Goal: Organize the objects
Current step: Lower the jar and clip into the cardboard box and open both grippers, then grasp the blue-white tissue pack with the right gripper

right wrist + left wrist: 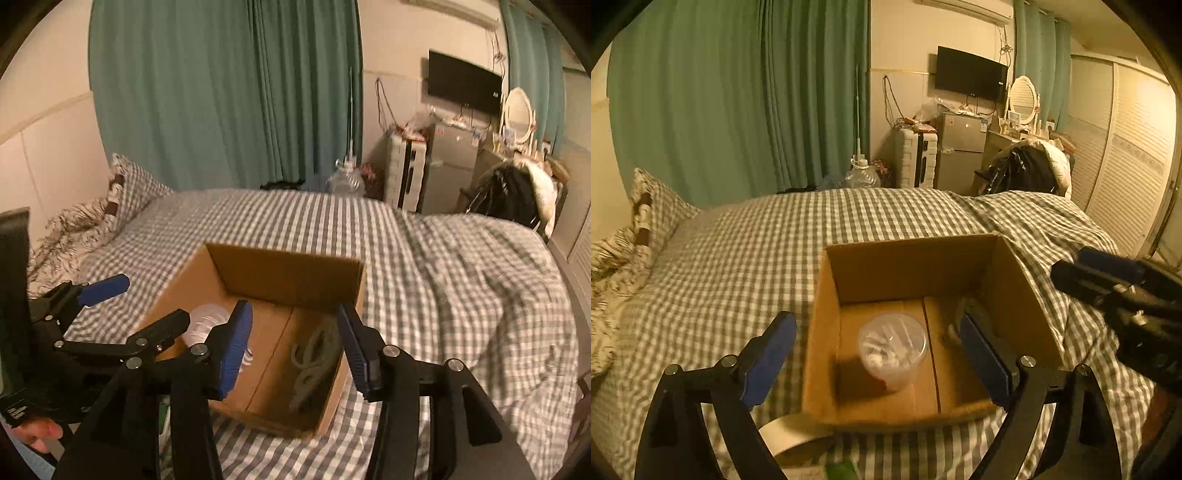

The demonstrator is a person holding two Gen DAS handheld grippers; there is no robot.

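Inside the open brown cardboard box (pixel 916 269), no readable writing: a clear lidded plastic cup (pixel 893 349) beside grey coiled rope (pixel 312 360); above it, left gripper (pixel 882 354) and right gripper (pixel 295 350) gape wide, empty.

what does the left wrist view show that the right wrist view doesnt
Only the left wrist view: a roll of white tape on the bedspread beside the box's near left corner, and the wardrobe's louvred doors.

Only the right wrist view: the coiled grey cord lying plainly in the box's right half, and the person's fingers on the left gripper.

Both: the cardboard box, the clear plastic cup inside it, and the checked bedspread.
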